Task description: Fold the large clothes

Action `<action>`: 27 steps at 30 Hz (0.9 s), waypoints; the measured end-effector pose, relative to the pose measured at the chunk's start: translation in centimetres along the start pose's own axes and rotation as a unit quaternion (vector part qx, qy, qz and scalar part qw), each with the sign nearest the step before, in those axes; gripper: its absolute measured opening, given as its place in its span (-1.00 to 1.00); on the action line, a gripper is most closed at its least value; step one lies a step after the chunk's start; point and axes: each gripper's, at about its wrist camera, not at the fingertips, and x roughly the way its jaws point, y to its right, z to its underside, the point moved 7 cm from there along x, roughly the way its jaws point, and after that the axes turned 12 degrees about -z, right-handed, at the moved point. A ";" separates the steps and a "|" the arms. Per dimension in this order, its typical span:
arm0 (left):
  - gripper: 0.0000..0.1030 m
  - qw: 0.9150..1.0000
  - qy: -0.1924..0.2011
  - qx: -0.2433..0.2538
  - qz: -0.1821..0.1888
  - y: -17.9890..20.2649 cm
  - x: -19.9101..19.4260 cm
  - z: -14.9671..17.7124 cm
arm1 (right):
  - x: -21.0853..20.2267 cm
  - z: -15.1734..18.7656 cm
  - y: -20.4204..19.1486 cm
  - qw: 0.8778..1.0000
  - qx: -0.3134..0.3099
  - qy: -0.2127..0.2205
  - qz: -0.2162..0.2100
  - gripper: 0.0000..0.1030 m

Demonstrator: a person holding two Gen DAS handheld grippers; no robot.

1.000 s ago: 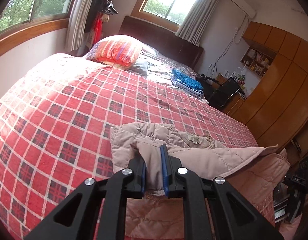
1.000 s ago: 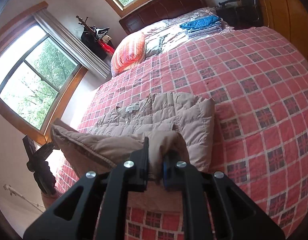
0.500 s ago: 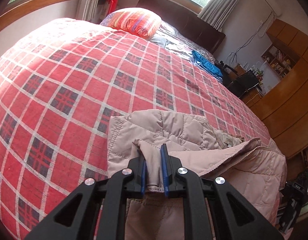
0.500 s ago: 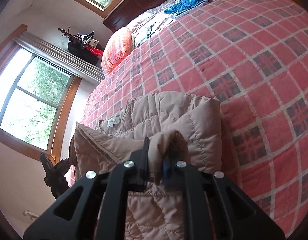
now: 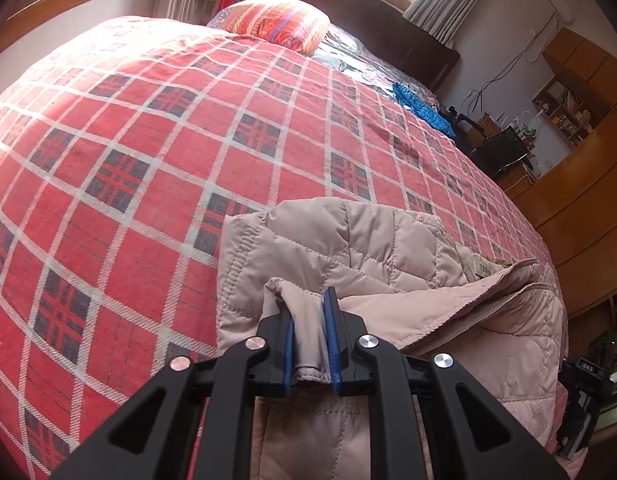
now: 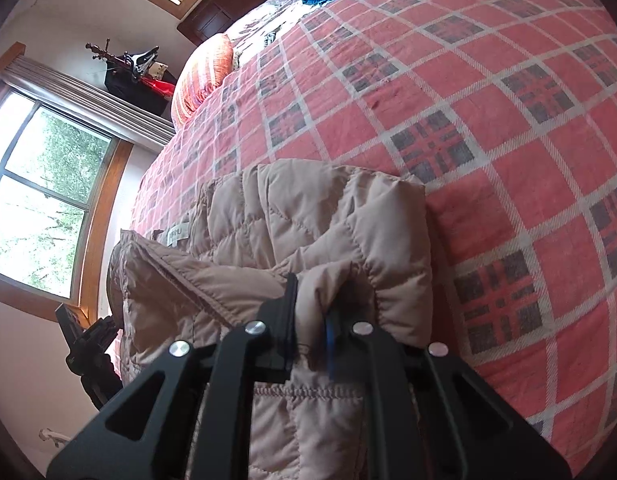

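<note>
Beige quilted fabric fills the near ground in both wrist views: one padded jacket (image 5: 360,248), lying on the red checked bedspread (image 5: 148,140) with its lower part lifted. The left gripper (image 5: 310,312) pinches a bunched edge of the jacket between its two blue pads (image 5: 330,320), and the cloth hangs down between the two black fingers. The right gripper (image 6: 310,304) likewise clamps a gathered fold of the jacket; one blue pad shows, the other is hidden by fabric. In the left view the raised hem runs off toward 3 o'clock, where the other gripper's black body (image 5: 584,400) shows at the frame edge. One white label (image 5: 482,268) sits inside the collar, just beyond the hem. Farther out at 12 o'clock lies one striped orange pillow (image 5: 276,22) against the dark headboard (image 5: 372,20). At 1 o'clock rests one pile of blue clothes (image 5: 422,108). Wooden cupboards (image 5: 580,184) stand at 2 o'clock.
</note>
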 end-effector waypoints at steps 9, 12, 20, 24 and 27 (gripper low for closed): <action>0.31 0.999 0.018 0.029 -0.032 0.5 -3.4 -0.5 | -2.4 0.7 -3.5 0.998 -0.050 -0.009 0.037 0.03; 0.37 0.997 0.045 0.045 -0.044 0.5 -5.9 -0.7 | -4.5 0.6 -4.7 0.995 -0.078 0.015 0.061 0.36; 0.44 0.993 0.031 0.097 -0.055 -0.5 -7.6 3.8 | -4.7 5.1 -5.1 0.991 -0.107 -0.025 0.076 0.35; 0.43 0.993 0.010 0.095 -0.074 -2.0 -6.2 6.2 | -3.7 7.9 -3.3 0.991 -0.093 -0.052 0.085 0.06; -0.05 0.996 -0.004 0.074 -0.045 -2.6 -5.8 7.3 | -3.4 9.0 -2.6 0.990 -0.089 -0.056 0.092 -0.42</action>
